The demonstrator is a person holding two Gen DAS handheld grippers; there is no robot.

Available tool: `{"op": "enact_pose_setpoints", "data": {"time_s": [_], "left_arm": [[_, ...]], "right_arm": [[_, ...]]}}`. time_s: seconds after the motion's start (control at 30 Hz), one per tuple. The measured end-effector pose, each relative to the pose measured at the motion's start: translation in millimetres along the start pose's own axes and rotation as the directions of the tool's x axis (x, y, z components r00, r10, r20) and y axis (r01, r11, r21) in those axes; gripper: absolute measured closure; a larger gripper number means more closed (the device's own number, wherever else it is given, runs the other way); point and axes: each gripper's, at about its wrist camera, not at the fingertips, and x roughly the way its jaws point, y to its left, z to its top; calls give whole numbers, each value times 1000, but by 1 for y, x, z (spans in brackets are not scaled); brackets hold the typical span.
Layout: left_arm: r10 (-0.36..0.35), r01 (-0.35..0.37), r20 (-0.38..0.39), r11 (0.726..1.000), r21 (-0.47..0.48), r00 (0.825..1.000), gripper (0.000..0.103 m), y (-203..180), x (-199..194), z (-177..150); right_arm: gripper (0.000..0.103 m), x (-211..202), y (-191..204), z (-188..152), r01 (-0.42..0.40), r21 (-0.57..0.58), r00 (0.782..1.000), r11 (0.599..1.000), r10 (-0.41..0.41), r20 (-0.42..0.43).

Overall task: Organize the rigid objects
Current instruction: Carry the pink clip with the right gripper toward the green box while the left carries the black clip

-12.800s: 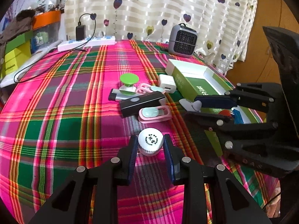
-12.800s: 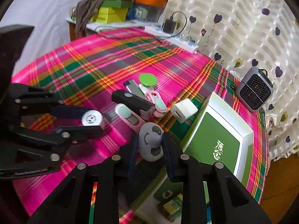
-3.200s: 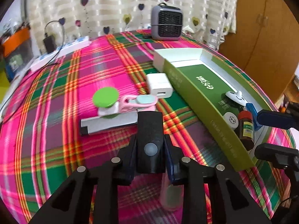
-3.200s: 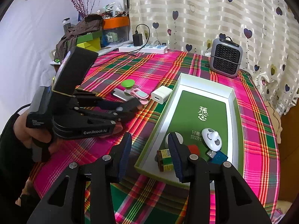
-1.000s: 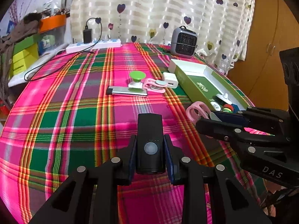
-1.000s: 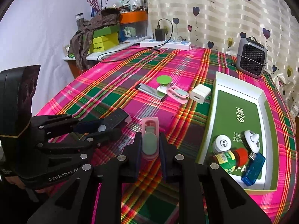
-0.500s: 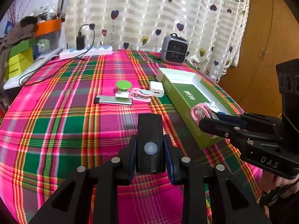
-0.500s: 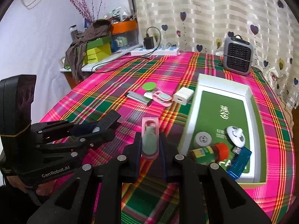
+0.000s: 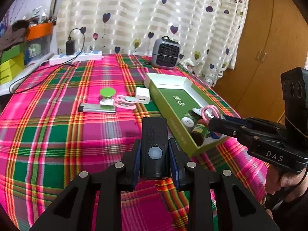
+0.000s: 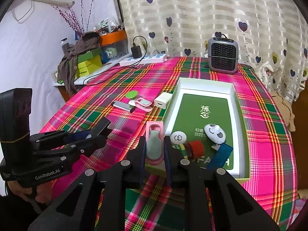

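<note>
Though clamped, pink clip (image 10: 154, 144) upright.

The box's (image 10: 237, 104) far half lies open; bottles (image 10: 194, 147) crowd its near end.

Left claw (image 9: 155, 158) clamps black device (image 9: 154, 146) beside green box (image 9: 173, 111)

Two grippers: the left (image 9: 155, 154) holds one black device (image 9: 154, 144), the right (image 10: 155, 150) one pink clip (image 10: 154, 144). One tray (image 10: 237, 104) holds five things: one white cap (image 10: 178, 137), one bottle (image 10: 194, 148), one panda piece (image 10: 214, 132), one blue stick (image 10: 220, 156). At ten o'clock from the tray lie one white charger (image 10: 163, 100), a second pink clip (image 10: 143, 104), one green disc (image 10: 131, 94), one silver stick (image 10: 123, 105). One heater (image 10: 223, 57) stands at twelve, one power strip (image 10: 143, 59) further left.
</note>
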Motion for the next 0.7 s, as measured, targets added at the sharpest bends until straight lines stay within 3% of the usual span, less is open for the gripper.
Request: {"op": "enact_pose_setpoints", "data": {"time_s": [0.7], "left_arm": [[-71,71,-2,995,71,997,77,-41,14,18]], "right_arm": [[85,-6,-22,-3,28,47,1000,999,-29,11]]}}
